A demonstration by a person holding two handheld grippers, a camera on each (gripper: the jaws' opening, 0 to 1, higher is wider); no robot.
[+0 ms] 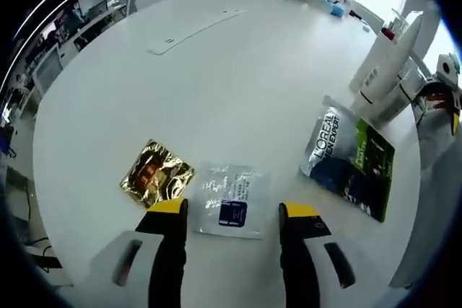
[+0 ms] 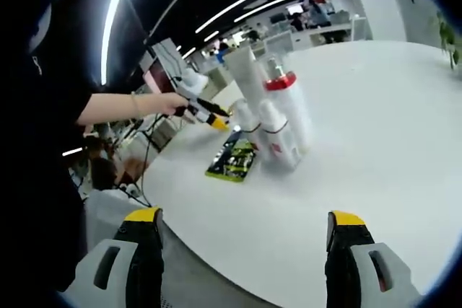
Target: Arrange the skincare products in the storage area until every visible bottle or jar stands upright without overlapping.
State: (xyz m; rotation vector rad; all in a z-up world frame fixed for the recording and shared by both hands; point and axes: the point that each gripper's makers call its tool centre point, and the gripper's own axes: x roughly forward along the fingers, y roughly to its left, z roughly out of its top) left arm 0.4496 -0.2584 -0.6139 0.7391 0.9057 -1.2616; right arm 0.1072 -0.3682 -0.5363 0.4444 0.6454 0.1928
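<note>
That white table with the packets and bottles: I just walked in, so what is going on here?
A person holds two grippers over a white table. The left gripper hovers open above a clear sachet, between a gold sachet and a L'Oreal packet. The right gripper is open, empty, facing upright white bottles.

A round white table (image 1: 216,84) carries three flat sachets (gold (image 1: 157,173), white (image 1: 229,200), dark (image 1: 350,156)) and upright bottles (image 2: 278,117).

Left claw (image 1: 234,214), right claw (image 2: 245,227): black jaws, yellow tips, grey housings.
</note>
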